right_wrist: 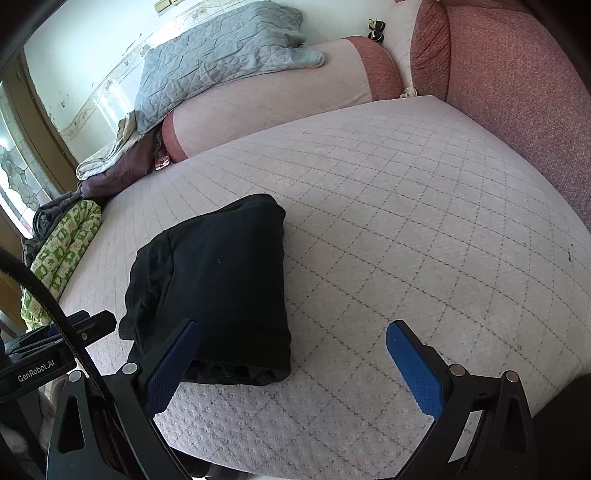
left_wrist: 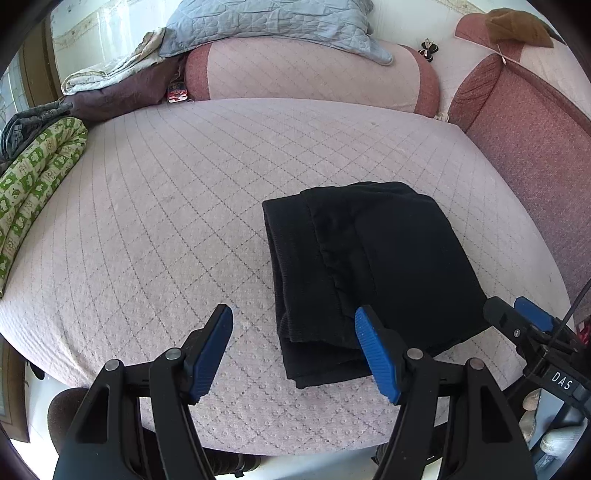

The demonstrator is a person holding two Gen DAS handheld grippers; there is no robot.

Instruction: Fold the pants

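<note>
Black pants (left_wrist: 369, 266) lie folded into a compact bundle on the pink quilted cushion (left_wrist: 166, 229), near its front edge. My left gripper (left_wrist: 293, 321) is open above the cushion, just left of the bundle's near corner, with nothing between its blue pads. From the right wrist view the same pants (right_wrist: 218, 284) sit left of centre. My right gripper (right_wrist: 291, 332) is open too, its left finger (right_wrist: 173, 362) in front of the bundle's near edge and its right finger over bare cushion. The right gripper's tip (left_wrist: 524, 317) shows at the right edge of the left wrist view.
A red and pink bolster (left_wrist: 310, 74) with a grey quilted blanket (left_wrist: 273, 22) lies along the back. Red cushions (left_wrist: 528, 125) line the right side. A green patterned cloth (left_wrist: 33, 184) and dark clothes lie at the left. The cushion's front edge drops off below the grippers.
</note>
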